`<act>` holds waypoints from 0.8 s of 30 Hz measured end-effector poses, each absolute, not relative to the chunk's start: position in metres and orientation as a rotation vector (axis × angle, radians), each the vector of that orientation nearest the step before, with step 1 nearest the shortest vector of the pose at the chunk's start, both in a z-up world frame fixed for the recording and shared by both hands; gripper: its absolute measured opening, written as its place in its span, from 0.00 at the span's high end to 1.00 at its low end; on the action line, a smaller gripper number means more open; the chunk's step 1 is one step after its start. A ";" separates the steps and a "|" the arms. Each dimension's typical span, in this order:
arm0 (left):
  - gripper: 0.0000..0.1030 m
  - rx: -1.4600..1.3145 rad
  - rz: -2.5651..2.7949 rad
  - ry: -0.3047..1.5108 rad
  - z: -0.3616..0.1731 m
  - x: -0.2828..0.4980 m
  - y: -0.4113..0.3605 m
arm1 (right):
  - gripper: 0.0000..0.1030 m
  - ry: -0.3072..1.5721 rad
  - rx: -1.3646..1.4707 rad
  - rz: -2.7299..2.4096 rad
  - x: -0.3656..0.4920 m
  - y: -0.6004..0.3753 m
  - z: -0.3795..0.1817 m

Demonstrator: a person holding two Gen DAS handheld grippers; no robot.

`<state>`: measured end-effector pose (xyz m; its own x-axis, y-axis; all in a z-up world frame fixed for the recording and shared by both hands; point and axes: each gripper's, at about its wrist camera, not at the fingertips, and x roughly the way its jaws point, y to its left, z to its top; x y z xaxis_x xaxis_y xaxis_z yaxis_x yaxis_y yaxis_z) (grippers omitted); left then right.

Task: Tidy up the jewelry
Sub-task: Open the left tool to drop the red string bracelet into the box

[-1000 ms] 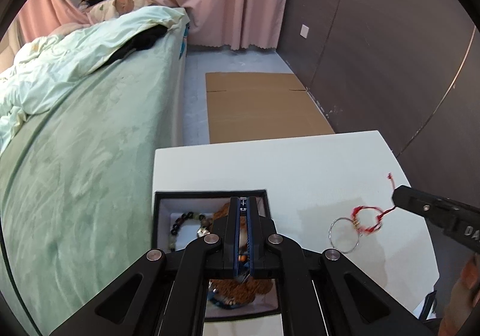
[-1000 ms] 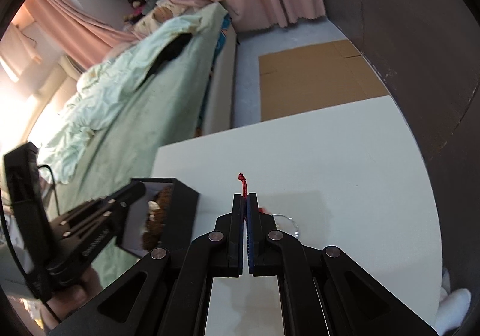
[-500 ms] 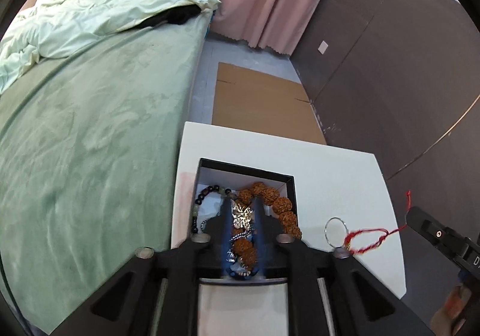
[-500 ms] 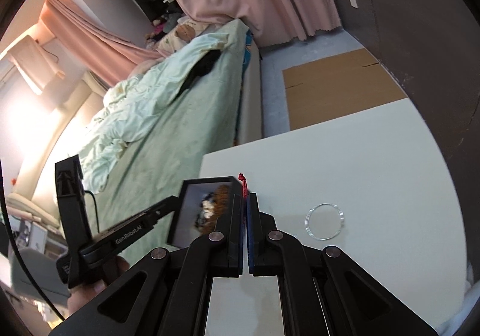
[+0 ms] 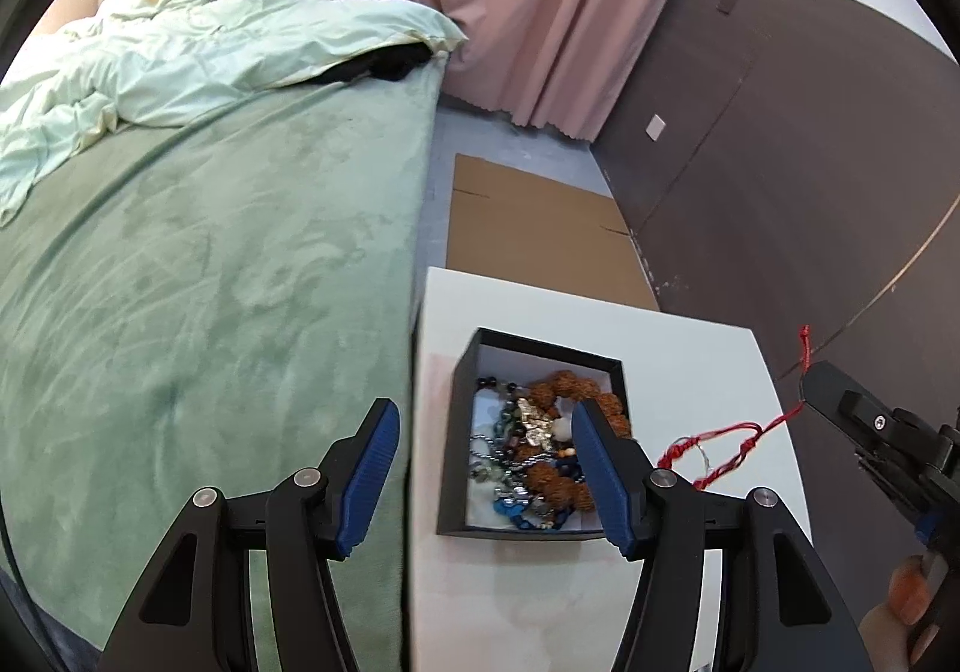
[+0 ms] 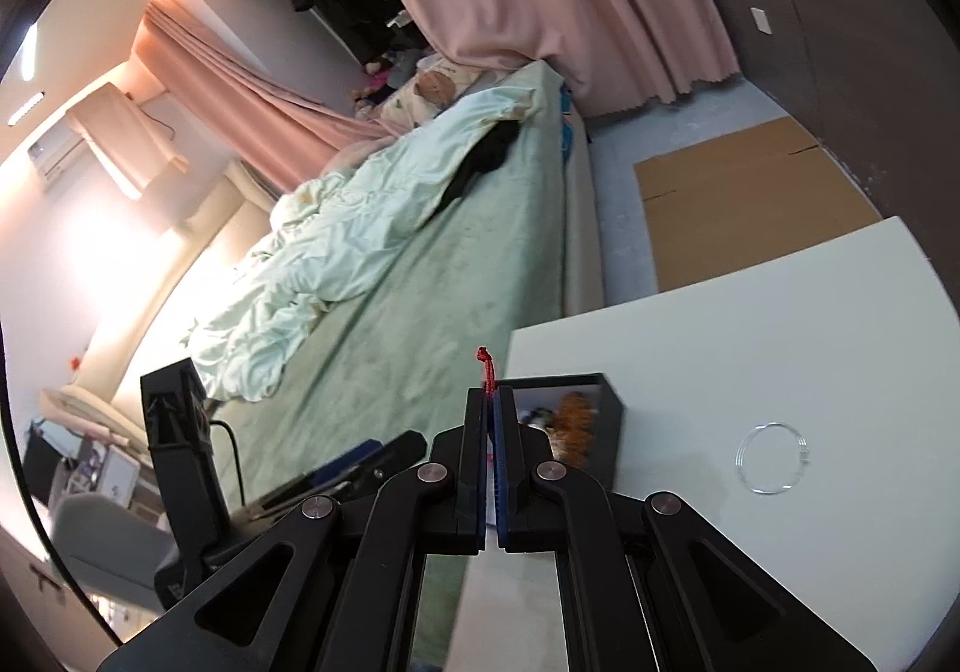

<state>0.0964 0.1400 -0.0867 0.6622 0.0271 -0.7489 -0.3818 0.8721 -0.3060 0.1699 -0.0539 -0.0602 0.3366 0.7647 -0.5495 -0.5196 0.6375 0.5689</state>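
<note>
Jewelry filled the black rectangular box point(image 5: 543, 354) on the white table point(image 5: 690, 372). Left gripper point(image 5: 483, 459) hovered above it, jaws opening, nothing between them. Right gripper point(image 6: 493, 402), pinched tight, dangled a red braided cord bracelet point(image 5: 717, 447) beside the box.

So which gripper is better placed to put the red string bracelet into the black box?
The right gripper: it is shut on the red string bracelet beside the black box. The left gripper is opening and holds nothing.

one black box point(image 5: 543, 357), one red string bracelet point(image 5: 714, 447), one clear ring point(image 6: 773, 456), two tools point(image 5: 483, 447) point(image 6: 493, 420)
</note>
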 end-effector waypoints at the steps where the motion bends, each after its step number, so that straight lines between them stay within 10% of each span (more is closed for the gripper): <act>1: 0.41 -0.471 0.243 0.818 -0.087 0.094 0.142 | 0.97 0.889 0.320 0.857 0.169 -0.049 -0.061; 8: 0.32 -0.481 0.259 0.787 -0.088 0.084 0.150 | 0.96 0.919 0.347 0.872 0.172 -0.034 -0.071; 10: 0.23 -0.493 0.260 0.769 -0.086 0.080 0.152 | 0.87 0.963 0.353 0.889 0.176 -0.033 -0.078; 12: 0.13 -0.508 0.250 0.743 -0.082 0.078 0.152 | 0.43 0.966 0.355 0.876 0.174 -0.038 -0.080; 14: 0.08 -0.517 0.236 0.713 -0.077 0.077 0.150 | 0.31 0.938 0.347 0.848 0.172 -0.045 -0.077; 24: 0.05 -0.490 0.142 0.714 -0.066 0.086 0.120 | 0.18 0.944 0.357 0.793 0.179 -0.095 -0.071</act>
<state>0.0856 0.1200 -0.0664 0.7515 -0.0390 -0.6586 -0.2887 0.8782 -0.3814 0.1788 -0.0950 -0.0708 0.3391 0.7391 -0.5821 -0.4457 0.6711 0.5925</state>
